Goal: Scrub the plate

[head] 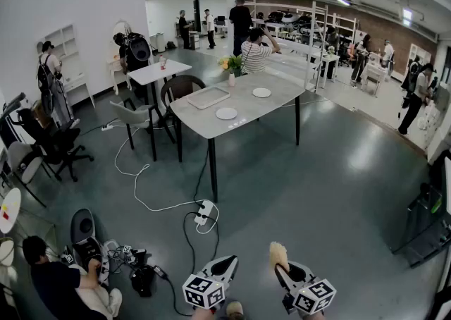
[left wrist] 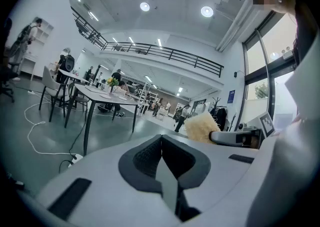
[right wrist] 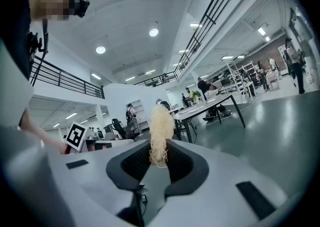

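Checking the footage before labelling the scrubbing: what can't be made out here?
Plates on the table: too small in the head view to tell clean from dirty.
Scrubber: lower end hidden inside the right gripper, right gripper view.
Left gripper: its rear cut off by the head view's bottom edge.

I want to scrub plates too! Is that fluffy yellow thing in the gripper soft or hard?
Probably soft and squashy: the scrubber is a tuft of loose, stringy fibres, pinched narrow where the right gripper clamps it. Likely very light, as it stands above the jaws without drooping. Its rough strands should grip well.
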A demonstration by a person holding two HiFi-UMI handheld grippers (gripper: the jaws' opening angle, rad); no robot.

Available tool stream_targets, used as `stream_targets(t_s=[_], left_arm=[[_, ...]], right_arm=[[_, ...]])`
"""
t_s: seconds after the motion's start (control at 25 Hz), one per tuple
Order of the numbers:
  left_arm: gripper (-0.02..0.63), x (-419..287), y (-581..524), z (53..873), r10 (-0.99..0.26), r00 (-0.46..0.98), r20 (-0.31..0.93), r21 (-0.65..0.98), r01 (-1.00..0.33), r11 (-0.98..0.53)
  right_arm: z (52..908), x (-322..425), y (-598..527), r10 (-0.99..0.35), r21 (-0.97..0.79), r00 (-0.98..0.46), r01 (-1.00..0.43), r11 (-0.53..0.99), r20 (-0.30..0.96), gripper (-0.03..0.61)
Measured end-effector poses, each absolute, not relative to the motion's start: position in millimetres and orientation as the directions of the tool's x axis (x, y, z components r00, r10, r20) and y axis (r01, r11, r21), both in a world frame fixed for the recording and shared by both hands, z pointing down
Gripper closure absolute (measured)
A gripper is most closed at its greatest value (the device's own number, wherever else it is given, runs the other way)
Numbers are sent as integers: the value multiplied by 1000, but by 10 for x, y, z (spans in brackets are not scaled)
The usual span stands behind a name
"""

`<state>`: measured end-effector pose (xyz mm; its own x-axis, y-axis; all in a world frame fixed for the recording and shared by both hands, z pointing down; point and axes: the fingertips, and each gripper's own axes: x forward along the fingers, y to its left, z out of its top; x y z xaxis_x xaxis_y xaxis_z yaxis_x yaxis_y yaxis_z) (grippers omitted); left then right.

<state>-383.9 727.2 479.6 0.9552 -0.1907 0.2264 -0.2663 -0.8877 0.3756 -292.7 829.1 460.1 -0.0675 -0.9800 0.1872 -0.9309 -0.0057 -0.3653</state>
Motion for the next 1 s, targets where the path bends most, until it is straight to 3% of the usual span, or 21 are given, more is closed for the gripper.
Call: stream_targets(t_s=[1.0], left_arm=[[603,-3438,6203,4888,-214,953,217,380,-284,-880]], right_arm=[[4640,-2545,7173,-978,-364,-75,-931,-1,195,497]])
